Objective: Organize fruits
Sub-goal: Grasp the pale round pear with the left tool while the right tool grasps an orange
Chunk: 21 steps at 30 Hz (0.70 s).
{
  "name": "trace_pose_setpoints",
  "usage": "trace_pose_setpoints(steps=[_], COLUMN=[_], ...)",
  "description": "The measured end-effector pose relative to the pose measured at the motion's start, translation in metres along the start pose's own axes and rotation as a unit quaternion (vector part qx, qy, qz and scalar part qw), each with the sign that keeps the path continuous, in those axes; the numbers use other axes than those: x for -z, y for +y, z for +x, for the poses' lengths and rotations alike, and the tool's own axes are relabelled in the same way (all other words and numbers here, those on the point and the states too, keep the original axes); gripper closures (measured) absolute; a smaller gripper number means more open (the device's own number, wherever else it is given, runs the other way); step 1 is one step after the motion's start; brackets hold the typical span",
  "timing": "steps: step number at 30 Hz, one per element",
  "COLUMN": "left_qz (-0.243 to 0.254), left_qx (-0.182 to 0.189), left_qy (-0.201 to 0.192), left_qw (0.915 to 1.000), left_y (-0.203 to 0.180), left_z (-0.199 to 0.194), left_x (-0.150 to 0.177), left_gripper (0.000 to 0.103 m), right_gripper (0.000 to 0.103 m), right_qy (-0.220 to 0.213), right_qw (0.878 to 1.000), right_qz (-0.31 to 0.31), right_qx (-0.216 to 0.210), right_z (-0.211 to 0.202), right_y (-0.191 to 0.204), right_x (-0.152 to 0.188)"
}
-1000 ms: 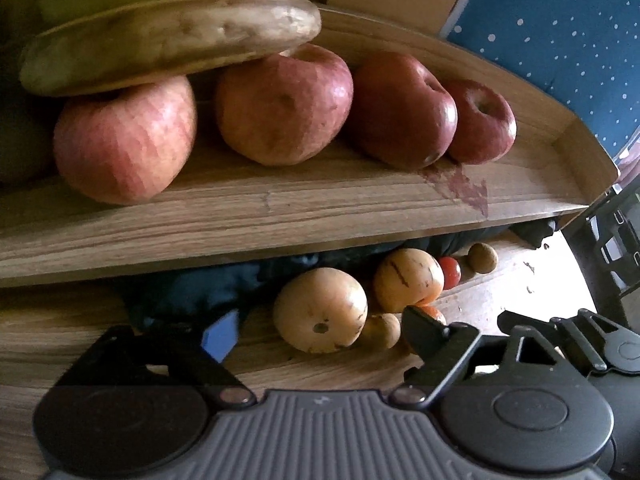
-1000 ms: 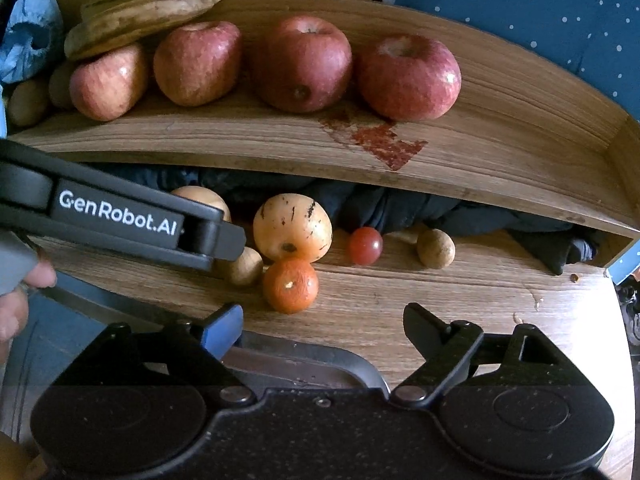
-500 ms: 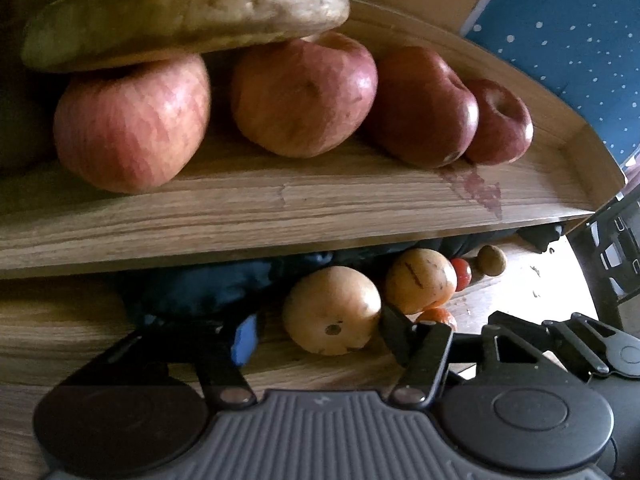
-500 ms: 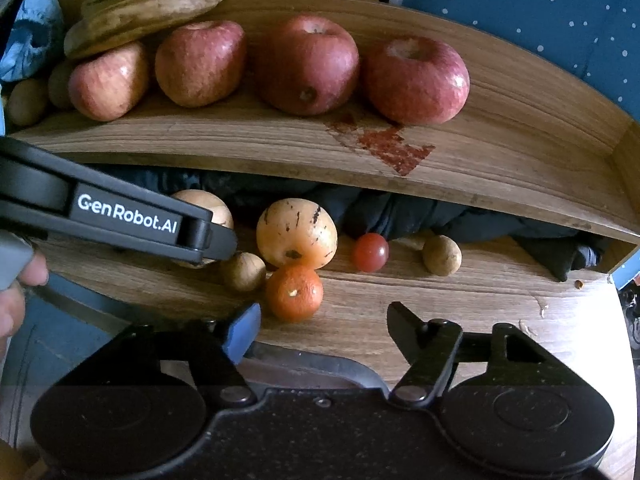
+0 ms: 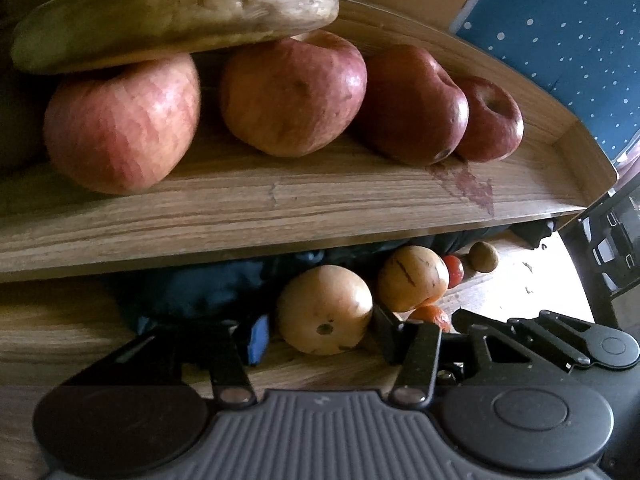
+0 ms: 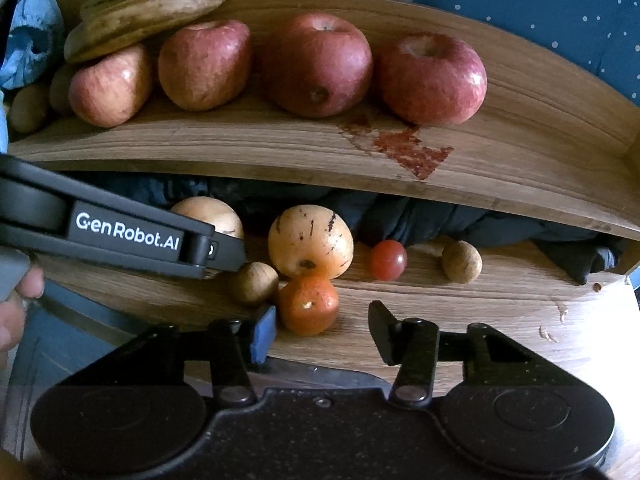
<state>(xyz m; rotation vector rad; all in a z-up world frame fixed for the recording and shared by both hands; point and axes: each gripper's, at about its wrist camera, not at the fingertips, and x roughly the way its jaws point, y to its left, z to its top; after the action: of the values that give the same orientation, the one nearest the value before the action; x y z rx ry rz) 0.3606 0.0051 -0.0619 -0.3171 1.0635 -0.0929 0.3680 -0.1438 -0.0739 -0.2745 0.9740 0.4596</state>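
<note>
Wooden shelf [image 6: 500, 168] carries 4 apples [image 6: 320, 64] and bananas [image 6: 152, 12]. Below it on the tabletop [image 6: 500, 320] we see a pale round fruit [image 5: 324, 310] between the left gripper [image 5: 320, 332] fingers, jaws just closing and part open; contact unclear. Our right gripper [image 6: 322, 330], also just closing, brackets the orange [image 6: 308, 304], right finger still apart.

Right hand-held gripper [image 6: 322, 330] closing around orange [image 6: 308, 304] on desk [image 6: 500, 320], pads not touching; four apples [image 6: 318, 64] on shelf [image 6: 520, 152].
</note>
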Motion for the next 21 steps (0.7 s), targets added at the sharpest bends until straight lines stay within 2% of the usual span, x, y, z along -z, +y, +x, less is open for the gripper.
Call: trace_pose_setpoints(steps=[6, 21], left_qz=[-0.003, 0.008], left_qx=[0.004, -0.001], left_qy=[0.004, -0.009], left_qw=[1.0000, 0.9999], left_y=[0.003, -0.008], left_z=[-0.001, -0.024], left_x=[0.002, 0.014], left_gripper=[0.047, 0.047], right_gripper=[0.068, 0.069], right_qy=[-0.006, -0.030], right_qw=[1.000, 0.999], right_qz=[-0.008, -0.009], right_qx=[-0.011, -0.015], right_z=[-0.002, -0.018], right_y=[0.006, 0.004], right_x=[0.002, 0.012])
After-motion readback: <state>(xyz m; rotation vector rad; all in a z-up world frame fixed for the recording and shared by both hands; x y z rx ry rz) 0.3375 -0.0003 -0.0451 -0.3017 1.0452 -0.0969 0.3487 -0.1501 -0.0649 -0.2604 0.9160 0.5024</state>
